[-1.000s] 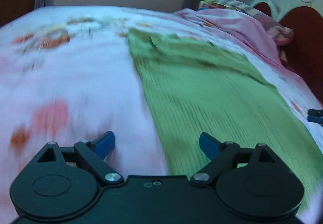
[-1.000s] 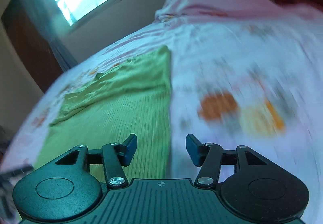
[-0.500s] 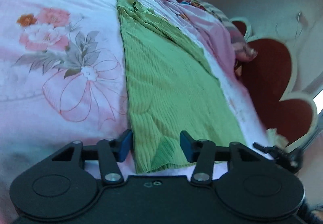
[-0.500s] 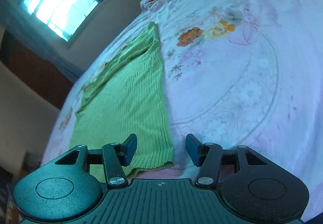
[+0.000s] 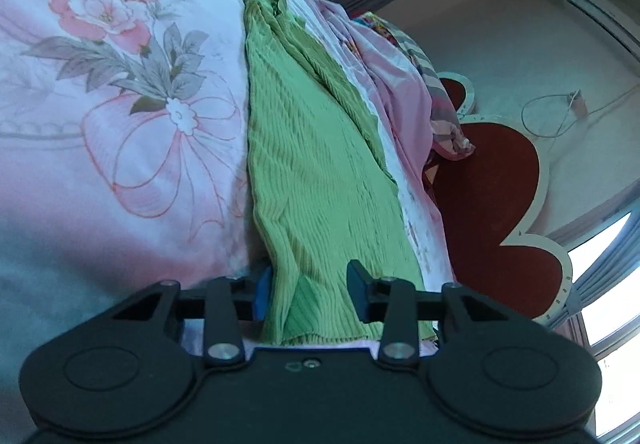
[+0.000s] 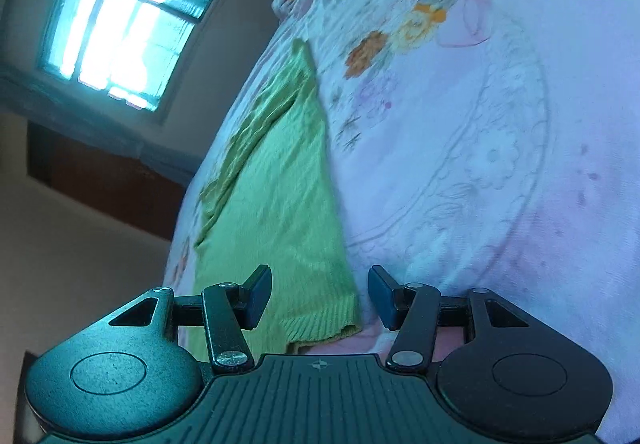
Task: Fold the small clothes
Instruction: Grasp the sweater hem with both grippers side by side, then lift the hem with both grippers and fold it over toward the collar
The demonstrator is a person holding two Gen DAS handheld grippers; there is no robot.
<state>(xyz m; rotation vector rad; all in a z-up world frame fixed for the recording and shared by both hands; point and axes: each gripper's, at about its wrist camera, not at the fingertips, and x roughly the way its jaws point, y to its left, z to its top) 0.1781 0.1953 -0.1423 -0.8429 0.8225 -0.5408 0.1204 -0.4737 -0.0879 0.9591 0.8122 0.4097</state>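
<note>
A green ribbed garment lies flat on the floral bedsheet. My left gripper is open, low at the near hem; the hem's left corner bunches up between the jaws, against the left finger. In the right wrist view the garment stretches away from the camera. My right gripper is open and straddles the hem's right corner, which lies between the jaws without being pinched.
A pink blanket and striped pillow are piled beside the garment at the bed's far side. A red heart-shaped headboard stands behind them. A window and dark door lie beyond the bed.
Both grippers have dropped and moved in to the garment's near hem. The left jaws narrowed and the hem corner now bunches between them. The right jaws stayed the same width.
</note>
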